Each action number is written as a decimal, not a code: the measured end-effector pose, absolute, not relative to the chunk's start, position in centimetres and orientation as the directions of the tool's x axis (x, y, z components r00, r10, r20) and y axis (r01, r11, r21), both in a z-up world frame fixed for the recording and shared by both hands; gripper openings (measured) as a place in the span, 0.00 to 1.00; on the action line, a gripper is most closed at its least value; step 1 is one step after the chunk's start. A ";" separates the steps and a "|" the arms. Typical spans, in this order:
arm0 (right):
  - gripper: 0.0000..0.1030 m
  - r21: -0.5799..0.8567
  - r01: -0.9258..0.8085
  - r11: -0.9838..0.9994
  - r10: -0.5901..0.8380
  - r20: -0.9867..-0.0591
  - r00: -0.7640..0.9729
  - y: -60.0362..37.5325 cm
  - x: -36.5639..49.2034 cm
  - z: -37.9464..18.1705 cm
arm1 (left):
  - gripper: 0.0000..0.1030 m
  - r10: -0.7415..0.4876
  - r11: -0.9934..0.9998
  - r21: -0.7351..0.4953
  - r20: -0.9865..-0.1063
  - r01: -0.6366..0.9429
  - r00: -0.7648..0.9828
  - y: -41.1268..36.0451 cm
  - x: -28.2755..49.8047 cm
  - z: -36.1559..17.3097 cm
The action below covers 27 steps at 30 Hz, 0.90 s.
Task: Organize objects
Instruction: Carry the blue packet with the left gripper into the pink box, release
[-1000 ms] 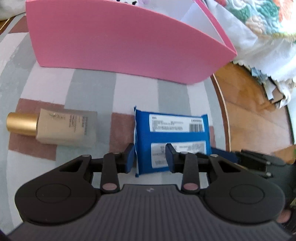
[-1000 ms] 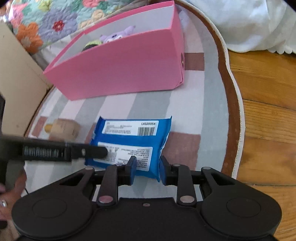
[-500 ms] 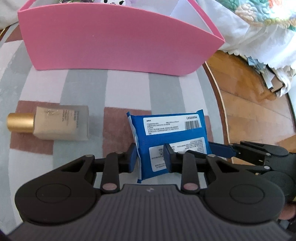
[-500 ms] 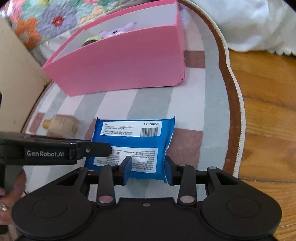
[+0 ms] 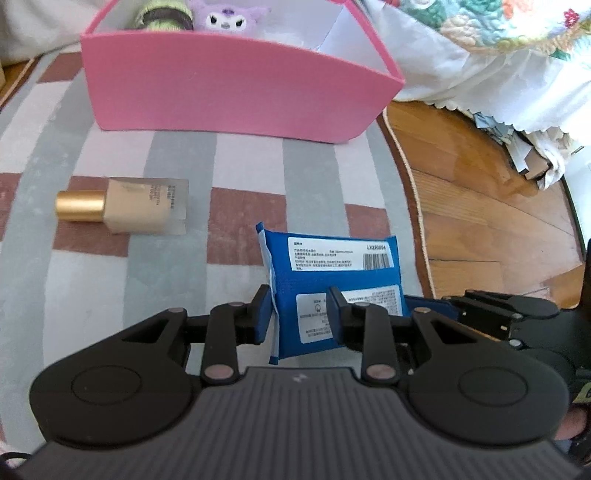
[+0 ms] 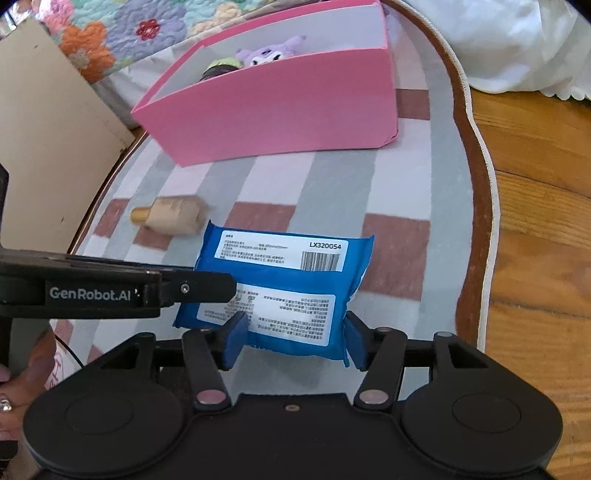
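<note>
**Two grippers at one blue pack**

The left gripper (image 5: 297, 310) is squeezed tight on the near left end of a soft blue plastic pack with white labels (image 5: 334, 275). Its blue pads press into the wrapper from both sides. The pack is tipped up off the striped grey, white and brown-red rug (image 5: 110, 295).

In the right wrist view, the right gripper (image 6: 295, 332) has just been opening its jaws. Now they stand about half open. The near right end of the blue pack (image 6: 291, 280) sits between them, but the pads do not seem to press on it. The left gripper (image 6: 218, 286) comes in from the left side and reaches over the pack.

A beige bottle with a gold cap (image 5: 125, 205) lies on its side on the rug, to the left of the pack and apart from it.

Farther back stands a pink box with an open top (image 5: 236, 92). Inside it sit a purple plush toy (image 5: 225, 16) and a green striped thing (image 5: 162, 14).

A wooden floor (image 6: 535, 258) shows past the edge of the rug.
</note>
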State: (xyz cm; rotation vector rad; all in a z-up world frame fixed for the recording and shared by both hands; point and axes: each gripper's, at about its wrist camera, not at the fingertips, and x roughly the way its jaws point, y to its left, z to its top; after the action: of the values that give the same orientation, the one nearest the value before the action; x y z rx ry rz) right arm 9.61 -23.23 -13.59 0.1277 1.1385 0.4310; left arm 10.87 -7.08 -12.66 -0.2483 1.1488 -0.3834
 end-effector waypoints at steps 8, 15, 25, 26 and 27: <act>0.61 0.226 -0.331 0.916 0.361 -0.823 0.439 -22.1 6.9 -7.7 | 0.28 -0.439 0.898 -0.403 -0.790 0.177 0.427 -6.0 8.4 -7.1; 0.63 0.173 -0.394 0.903 0.367 -0.788 0.495 -20.7 6.2 -2.6 | 0.28 -0.450 0.891 -0.411 -0.750 0.190 0.486 -4.4 7.7 -2.0; 0.64 0.058 -0.468 0.882 0.366 -0.710 0.601 -19.8 9.0 3.9 | 0.28 -0.463 0.886 -0.383 -0.695 0.262 0.550 -4.0 11.5 4.9; 0.64 0.046 -0.473 0.880 0.365 -0.702 0.612 -19.7 9.5 4.5 | 0.28 -0.459 0.888 -0.379 -0.689 0.262 0.561 -4.0 12.1 5.3; 0.64 0.030 -0.478 0.878 0.363 -0.694 0.622 -19.5 10.1 5.0 | 0.28 -0.452 0.891 -0.369 -0.685 0.263 0.571 -4.1 12.8 5.7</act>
State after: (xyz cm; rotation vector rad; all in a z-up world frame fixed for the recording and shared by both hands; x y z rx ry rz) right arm 10.08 -19.53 4.98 -0.1634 0.7584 0.4852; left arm 12.76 -4.07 5.68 -0.2367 0.8677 -0.4246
